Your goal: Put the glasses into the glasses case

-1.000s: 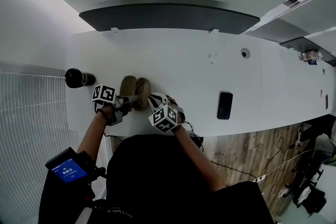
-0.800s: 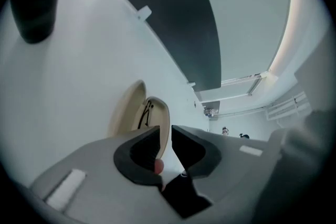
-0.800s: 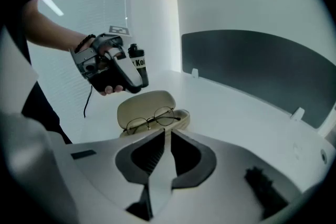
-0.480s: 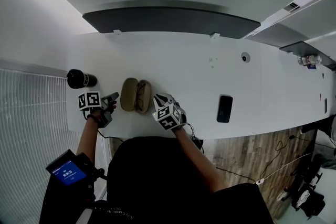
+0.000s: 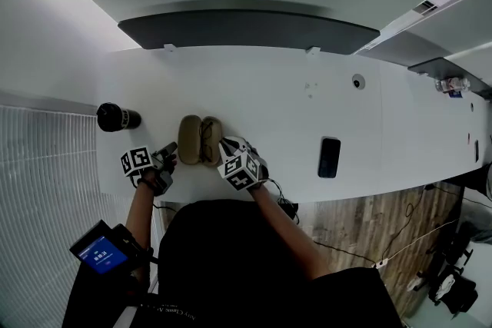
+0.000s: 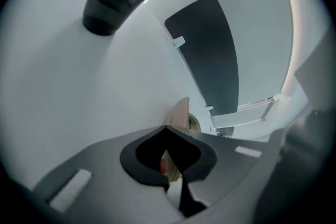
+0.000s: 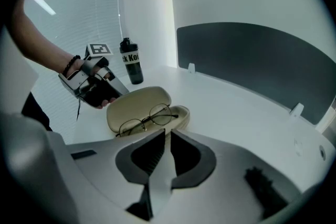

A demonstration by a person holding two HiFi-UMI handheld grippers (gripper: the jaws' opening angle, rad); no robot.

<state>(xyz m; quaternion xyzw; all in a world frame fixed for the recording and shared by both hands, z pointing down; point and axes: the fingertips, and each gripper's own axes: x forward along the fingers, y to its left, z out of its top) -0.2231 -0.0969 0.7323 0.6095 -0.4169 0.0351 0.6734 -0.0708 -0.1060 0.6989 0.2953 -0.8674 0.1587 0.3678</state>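
Left gripper [image 6: 167, 129] had pulled off the glasses case [image 5: 198, 140]! A second before it sat right at the case's left shell; now it hung just beside that shell, down and to the left in the head view, clear of it. Its jaws had just been closing and now stood together, with nothing between them, only the tan edge of the case showing beyond the tips.

Right gripper [image 7: 165, 134] had barely budged: it stayed at the case's near right edge. Its jaws stood a narrow slit apart, pale worktop [image 5: 269, 104] showing in the gap and the tips right up against the rim.

And the case itself lay wide open, both tan shells flat on the worktop side by side, in the same spot as before. The glasses [image 7: 147, 119] lay inside the shell nearer the right gripper, round lenses facing up. The other shell held nothing.

Off to the left stood a black bottle [image 5: 117, 117], well apart from the case.
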